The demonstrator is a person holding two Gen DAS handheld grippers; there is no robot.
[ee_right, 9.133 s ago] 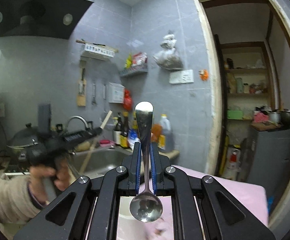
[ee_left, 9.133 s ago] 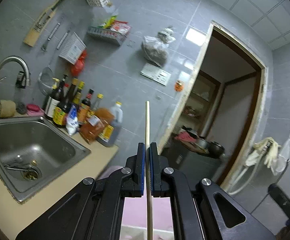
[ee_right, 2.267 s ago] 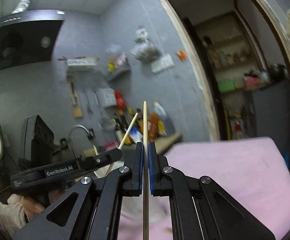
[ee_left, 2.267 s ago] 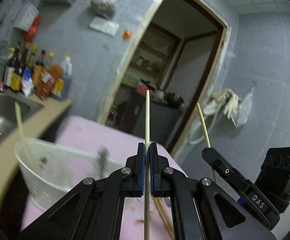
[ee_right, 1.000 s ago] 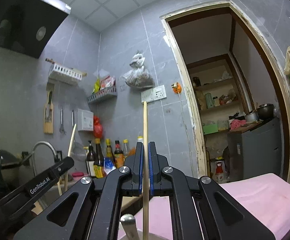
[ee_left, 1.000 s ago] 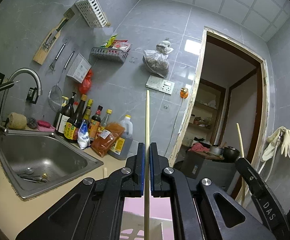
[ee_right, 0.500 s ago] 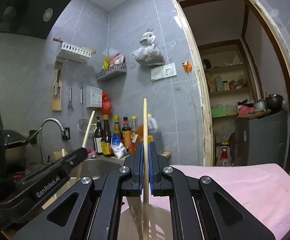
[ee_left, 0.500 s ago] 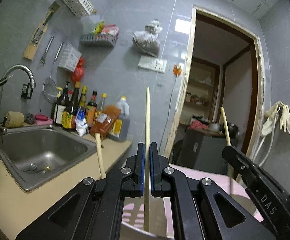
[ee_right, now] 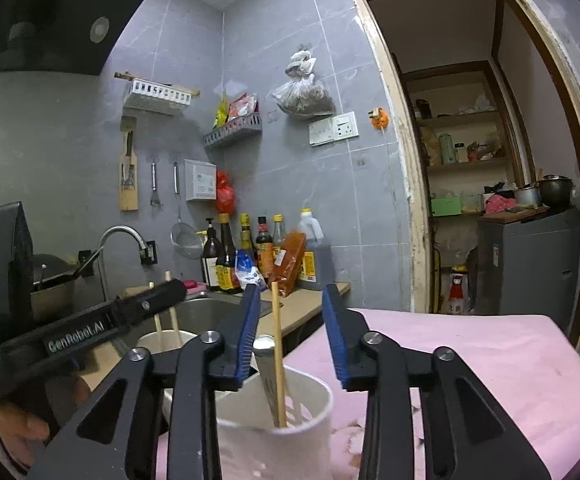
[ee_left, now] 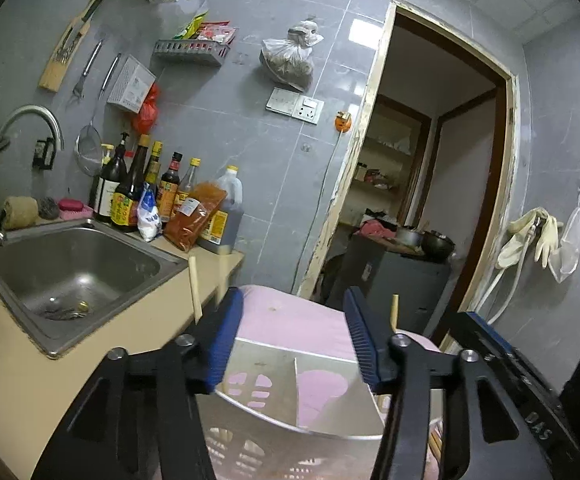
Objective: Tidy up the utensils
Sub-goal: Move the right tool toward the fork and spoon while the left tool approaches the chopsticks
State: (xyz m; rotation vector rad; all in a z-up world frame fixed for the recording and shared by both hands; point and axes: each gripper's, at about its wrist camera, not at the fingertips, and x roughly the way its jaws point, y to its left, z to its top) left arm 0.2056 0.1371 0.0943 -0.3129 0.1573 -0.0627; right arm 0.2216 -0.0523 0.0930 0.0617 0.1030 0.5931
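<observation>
both grippers' jaws spread wide, empty, chopstick standing in white holder, its lower end hidden

Three chopsticks stand in view, one white utensil holder, one spoon (handle up), and two grippers.

White perforated utensil holder, lower centre of the right wrist frame, stands upright on pink cloth. One wooden chopstick leans inside; two more chopsticks stand left.
</observation>
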